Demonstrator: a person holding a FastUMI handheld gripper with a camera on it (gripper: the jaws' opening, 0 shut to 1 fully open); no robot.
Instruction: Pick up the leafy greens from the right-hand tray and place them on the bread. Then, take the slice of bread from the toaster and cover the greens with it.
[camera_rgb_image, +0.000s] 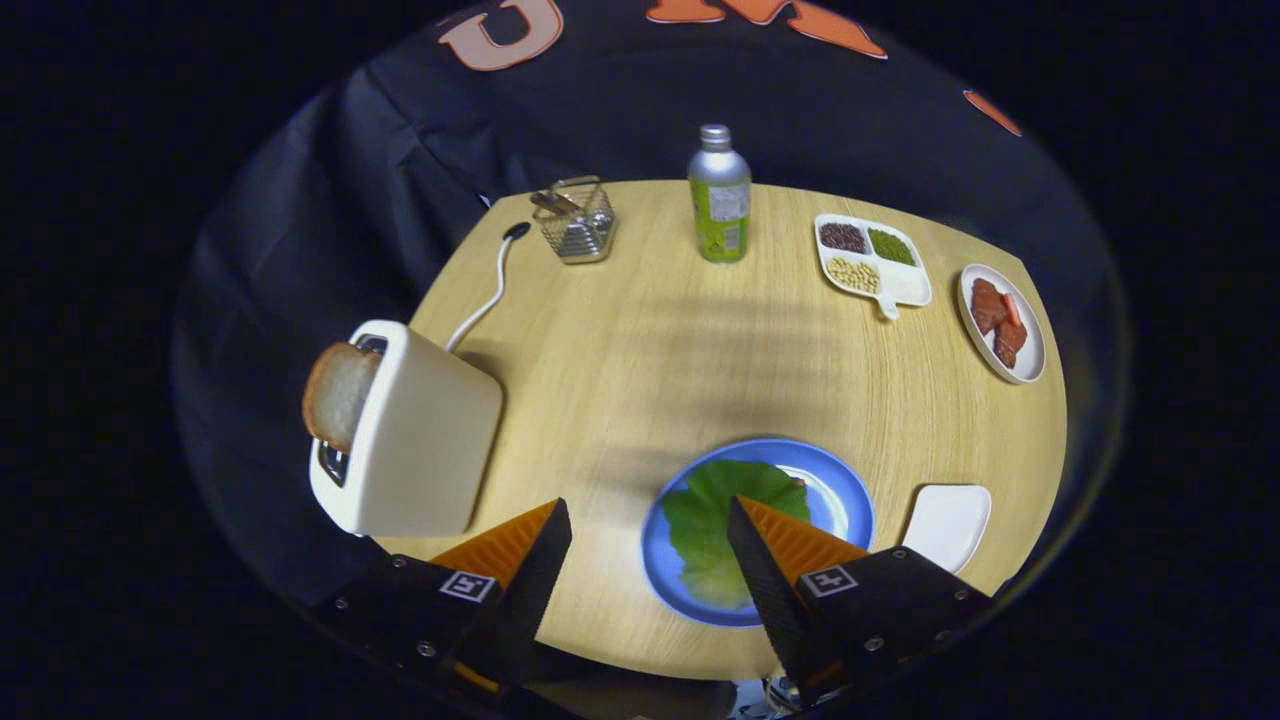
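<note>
A green leaf (712, 530) lies on the blue plate (845, 495), covering what is under it; a brown crust edge peeks out at its far right. My gripper (650, 520) is open above the table's near edge, nothing between its fingers. The right finger overlaps the leaf's right side; the left finger hangs over bare wood. A slice of bread (338, 393) sticks out of the white toaster (420, 440), which stands to the left, beyond the left finger. A small white tray (948, 524) lies empty to the right of the plate.
On the round wooden table (620, 350) stand a green bottle (720, 200) and a wire basket (577, 222) at the back. A divided dish of beans (870, 262) and a plate of red meat slices (1002, 322) sit far right. The toaster's white cord (490, 295) runs backward.
</note>
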